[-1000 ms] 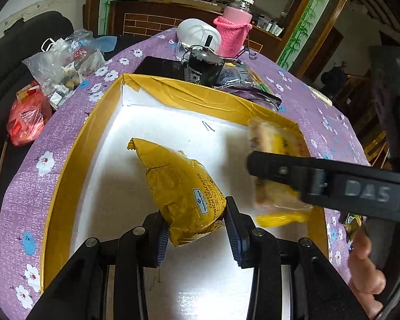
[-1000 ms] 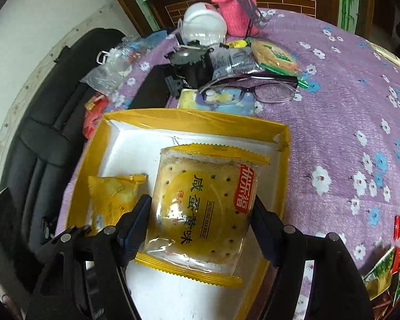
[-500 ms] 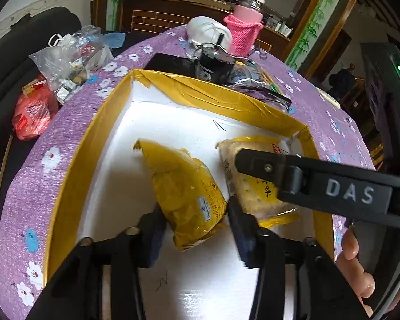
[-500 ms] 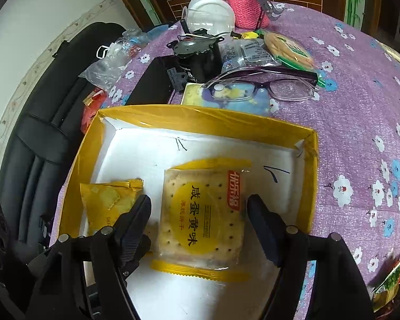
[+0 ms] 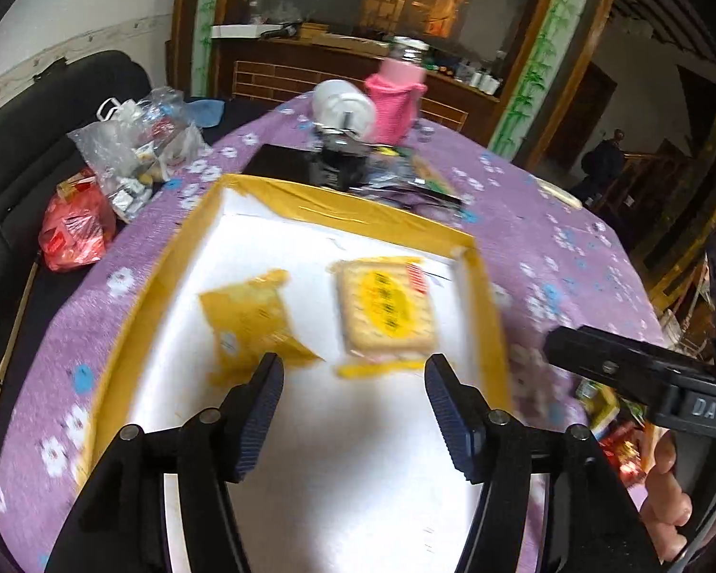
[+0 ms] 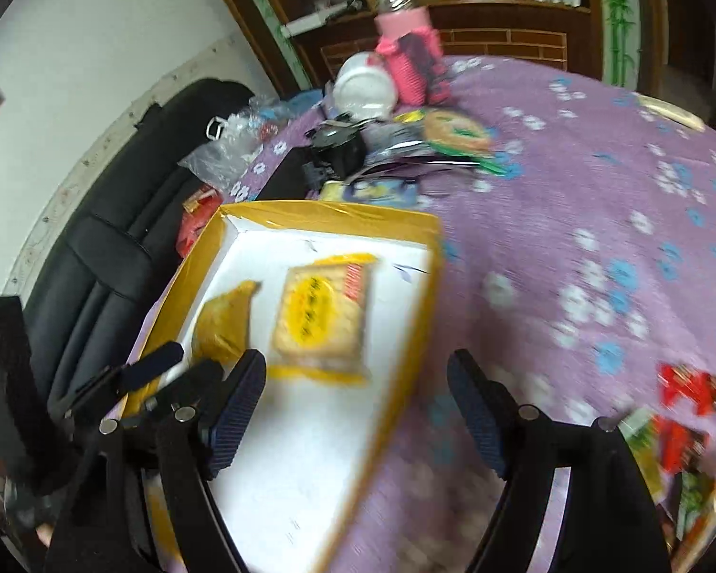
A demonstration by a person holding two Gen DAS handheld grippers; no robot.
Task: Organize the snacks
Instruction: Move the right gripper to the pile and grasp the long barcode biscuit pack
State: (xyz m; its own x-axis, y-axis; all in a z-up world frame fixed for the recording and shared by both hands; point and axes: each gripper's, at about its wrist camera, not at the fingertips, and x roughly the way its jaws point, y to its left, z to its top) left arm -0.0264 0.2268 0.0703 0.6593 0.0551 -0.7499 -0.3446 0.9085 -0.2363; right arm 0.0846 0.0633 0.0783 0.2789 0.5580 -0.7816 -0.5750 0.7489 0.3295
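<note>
With two packets lying in box (image 5: pixel 162 258) ahead of grippers, task partly done: left gripper (image 5: pixel 353 372) wide, empty; right gripper (image 6: pixel 358 377) wide, empty; loose snacks (image 6: pixel 692 391) right of it remain.

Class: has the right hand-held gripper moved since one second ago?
Yes. The right hand-held gripper let go of the cracker pack and drew back rightward; it now straddles the box's right wall, open.

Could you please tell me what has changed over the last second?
Both grippers, left and right, let go of their packets and drew back open. The yellow packet and cracker packet now lie side by side in the box. The box stayed put.
</note>
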